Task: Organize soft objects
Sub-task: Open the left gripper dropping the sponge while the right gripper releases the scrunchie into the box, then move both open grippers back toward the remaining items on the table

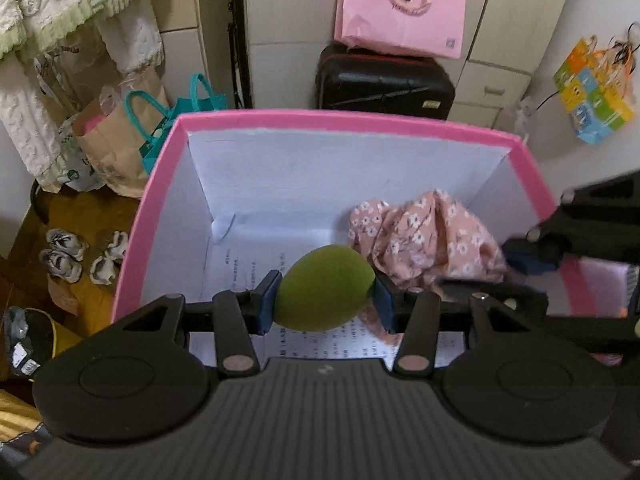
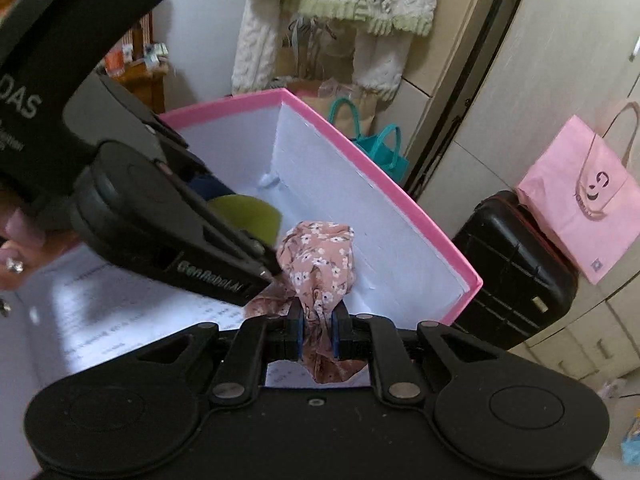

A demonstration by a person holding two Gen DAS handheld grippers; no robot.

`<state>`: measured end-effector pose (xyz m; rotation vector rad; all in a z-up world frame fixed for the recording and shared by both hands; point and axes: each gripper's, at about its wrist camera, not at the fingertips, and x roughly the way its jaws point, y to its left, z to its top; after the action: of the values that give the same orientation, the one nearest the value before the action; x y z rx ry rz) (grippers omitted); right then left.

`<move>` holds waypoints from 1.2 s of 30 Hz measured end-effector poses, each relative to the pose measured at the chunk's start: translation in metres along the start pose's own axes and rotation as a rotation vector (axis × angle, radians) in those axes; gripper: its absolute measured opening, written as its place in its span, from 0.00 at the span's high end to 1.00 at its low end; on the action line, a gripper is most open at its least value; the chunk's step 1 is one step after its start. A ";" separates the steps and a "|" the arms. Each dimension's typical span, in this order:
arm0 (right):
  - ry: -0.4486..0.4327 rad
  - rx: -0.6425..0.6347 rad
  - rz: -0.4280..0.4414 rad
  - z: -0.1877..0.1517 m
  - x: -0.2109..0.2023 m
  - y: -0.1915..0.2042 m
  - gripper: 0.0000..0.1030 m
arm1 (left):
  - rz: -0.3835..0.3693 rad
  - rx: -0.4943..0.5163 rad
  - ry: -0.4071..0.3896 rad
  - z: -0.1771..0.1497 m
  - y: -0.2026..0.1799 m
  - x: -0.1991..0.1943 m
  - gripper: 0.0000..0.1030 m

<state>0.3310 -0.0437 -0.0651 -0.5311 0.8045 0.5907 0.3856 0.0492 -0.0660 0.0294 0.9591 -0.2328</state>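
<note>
A black suitcase topped by a pink paper bag stands beyond the far wall of the pink box. Over the box, the left gripper squeezes a green sponge between its pads, crossing before the right gripper, which pinches narrowly a floral cloth near the box's right wall.

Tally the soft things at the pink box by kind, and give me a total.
Green sponge ball, clamped in the left gripper: 1
Floral pink cloth, clamped in the right gripper: 1
Total: 2, both over the pink box.
</note>
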 end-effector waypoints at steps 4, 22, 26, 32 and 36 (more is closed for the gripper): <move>0.014 -0.050 -0.038 0.001 0.008 0.005 0.64 | 0.024 0.002 -0.001 -0.002 0.001 0.005 0.50; -0.154 0.118 -0.012 -0.036 -0.105 0.013 0.50 | 0.011 0.191 -0.168 -0.037 -0.015 -0.110 0.34; -0.188 0.161 0.013 -0.054 -0.140 0.023 0.49 | -0.010 0.265 -0.186 -0.056 -0.027 -0.148 0.33; -0.232 0.190 0.019 -0.089 -0.189 0.037 0.46 | -0.043 0.362 -0.254 -0.089 -0.051 -0.201 0.25; -0.247 0.213 0.005 -0.115 -0.216 0.046 0.45 | -0.090 0.423 -0.270 -0.110 -0.070 -0.226 0.24</move>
<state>0.1230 -0.1448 0.0276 -0.2542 0.6247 0.5553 0.1574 0.0367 0.0594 0.3356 0.6304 -0.5072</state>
